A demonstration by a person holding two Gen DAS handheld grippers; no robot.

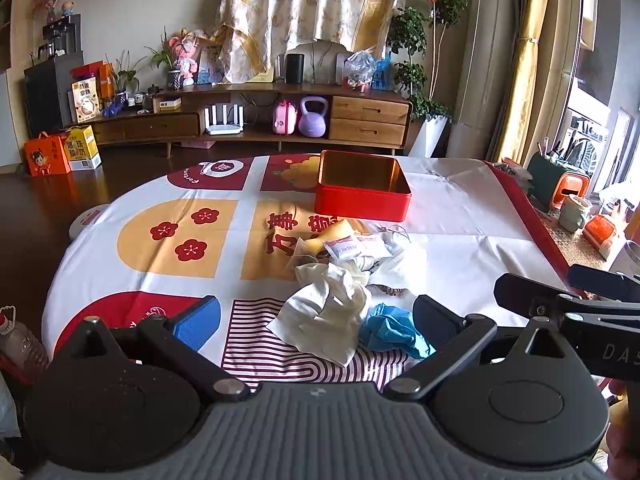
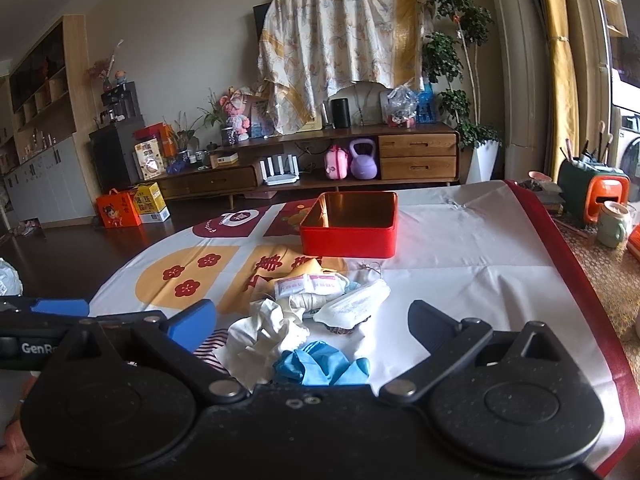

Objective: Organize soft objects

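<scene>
A pile of soft things lies mid-table: a crumpled white cloth point(image 1: 326, 312) point(image 2: 266, 340), a blue glove point(image 1: 390, 330) point(image 2: 320, 364), small white packets point(image 1: 344, 247) point(image 2: 308, 284), a yellow cloth point(image 1: 332, 234) and a white face mask point(image 2: 354, 306). Beyond the pile stands an empty red tin box point(image 1: 362, 186) point(image 2: 350, 226) with a gold inside. My left gripper point(image 1: 320, 320) is open, its fingers either side of the white cloth and glove, nothing held. My right gripper point(image 2: 312, 324) is open just before the same pile. Each gripper's side shows in the other's view.
The table wears a white cloth with red and orange prints point(image 1: 180, 236), red border at right point(image 2: 560, 248). A side counter at right holds a mug point(image 1: 574, 212) and a green-orange holder point(image 2: 596, 196). A TV cabinet point(image 1: 280, 120) stands behind.
</scene>
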